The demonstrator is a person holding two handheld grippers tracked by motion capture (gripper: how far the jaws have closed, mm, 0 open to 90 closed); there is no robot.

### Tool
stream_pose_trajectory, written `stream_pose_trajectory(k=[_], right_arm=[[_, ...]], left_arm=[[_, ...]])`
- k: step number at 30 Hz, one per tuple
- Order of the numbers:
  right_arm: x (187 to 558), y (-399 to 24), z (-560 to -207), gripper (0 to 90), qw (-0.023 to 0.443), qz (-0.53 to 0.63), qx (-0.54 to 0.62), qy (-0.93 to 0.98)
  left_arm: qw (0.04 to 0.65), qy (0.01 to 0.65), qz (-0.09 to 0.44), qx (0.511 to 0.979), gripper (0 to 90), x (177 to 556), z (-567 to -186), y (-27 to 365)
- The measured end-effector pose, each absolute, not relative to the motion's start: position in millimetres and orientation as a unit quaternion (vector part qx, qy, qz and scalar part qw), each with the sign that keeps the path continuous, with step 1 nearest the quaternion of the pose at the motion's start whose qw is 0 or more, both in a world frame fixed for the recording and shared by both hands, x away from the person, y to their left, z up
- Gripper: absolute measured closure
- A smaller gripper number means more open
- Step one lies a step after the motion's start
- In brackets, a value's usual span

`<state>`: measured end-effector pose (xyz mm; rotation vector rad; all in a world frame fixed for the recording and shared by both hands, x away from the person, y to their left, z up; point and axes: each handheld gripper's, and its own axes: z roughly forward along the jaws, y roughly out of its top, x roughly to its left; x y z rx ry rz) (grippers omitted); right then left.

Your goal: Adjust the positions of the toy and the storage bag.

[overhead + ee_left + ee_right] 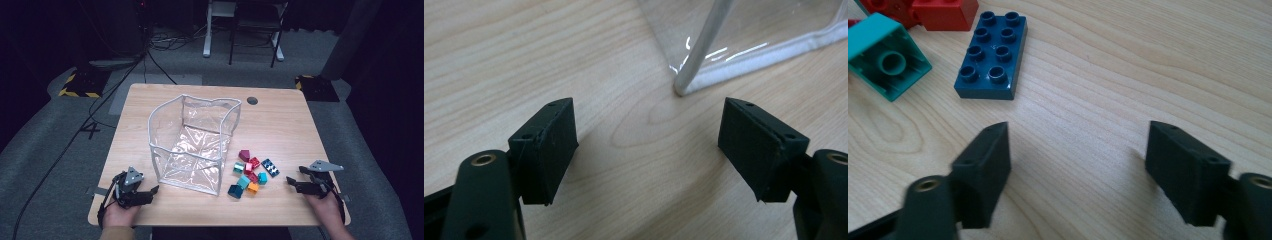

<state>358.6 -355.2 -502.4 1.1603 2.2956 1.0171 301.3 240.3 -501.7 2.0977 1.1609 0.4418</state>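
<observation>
A clear plastic bag [195, 142] with a white rim stands open in the middle of the wooden table [280, 125]. Its near corner [684, 87] lies just ahead of my left gripper [646, 145], which is open over bare wood. In the high view my left gripper [145, 192] rests at the front left edge. Right of the bag lies a cluster of toy bricks [250, 175] in red, teal, orange and blue. My right gripper [295, 182] is open at the front right. A flat blue plate brick [990, 55] and a teal brick [885, 55] lie ahead of its jaws [1078, 160].
A round grommet hole [252, 100] sits near the table's far edge. Beyond the table are cables on the grey floor, a yellow-and-black striped base [80, 85] and white desk legs [207, 30]. Bare wood lies between the two grippers along the front edge.
</observation>
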Motion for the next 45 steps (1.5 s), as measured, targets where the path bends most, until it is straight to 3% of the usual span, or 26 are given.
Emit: stream_pose_trajectory(k=[3, 14, 27, 32, 33, 35, 36, 42, 45], right_arm=[[356.7, -352.7, -498.9, 41.9, 0.175, 0.358, 0.413, 0.819], [356.1, -333.1, -469.9, 44.0, 0.158, 0.375, 0.377, 0.832], [394.8, -293.9, -430.1, 48.3, 0.137, 0.387, 0.329, 0.851], [414.0, -281.9, -424.0, 49.8, 0.127, 0.394, 0.321, 0.852], [418.6, -278.6, -422.1, 50.3, 0.124, 0.396, 0.318, 0.853], [425.8, -274.2, -418.9, 52.3, 0.121, 0.400, 0.313, 0.853], [425.8, -274.2, -418.9, 52.3, 0.121, 0.400, 0.313, 0.853], [451.5, -256.8, -406.8, 54.7, 0.113, 0.411, 0.301, 0.853], [463.3, -241.2, -404.0, 55.1, 0.121, 0.408, 0.286, 0.859]], left_arm=[[0.364, 0.444, 0.176, 0.799, 28.1, 299.0, -493.4, 240.6], [0.404, 0.424, 0.192, 0.787, 43.5, 301.5, -471.4, 233.8], [0.414, 0.380, 0.201, 0.803, 85.9, 303.8, -462.3, 222.7], [0.414, 0.380, 0.199, 0.803, 86.1, 303.5, -462.3, 222.2], [0.414, 0.384, 0.204, 0.800, 81.9, 303.8, -461.9, 221.5], [0.415, 0.398, 0.202, 0.793, 58.5, 306.8, -460.9, 221.1], [0.415, 0.398, 0.202, 0.793, 54.2, 306.8, -460.9, 221.1], [0.416, 0.402, 0.211, 0.788, 54.7, 307.0, -458.3, 219.1], [0.420, 0.403, 0.210, 0.786, 60.1, 305.7, -455.4, 219.7]])
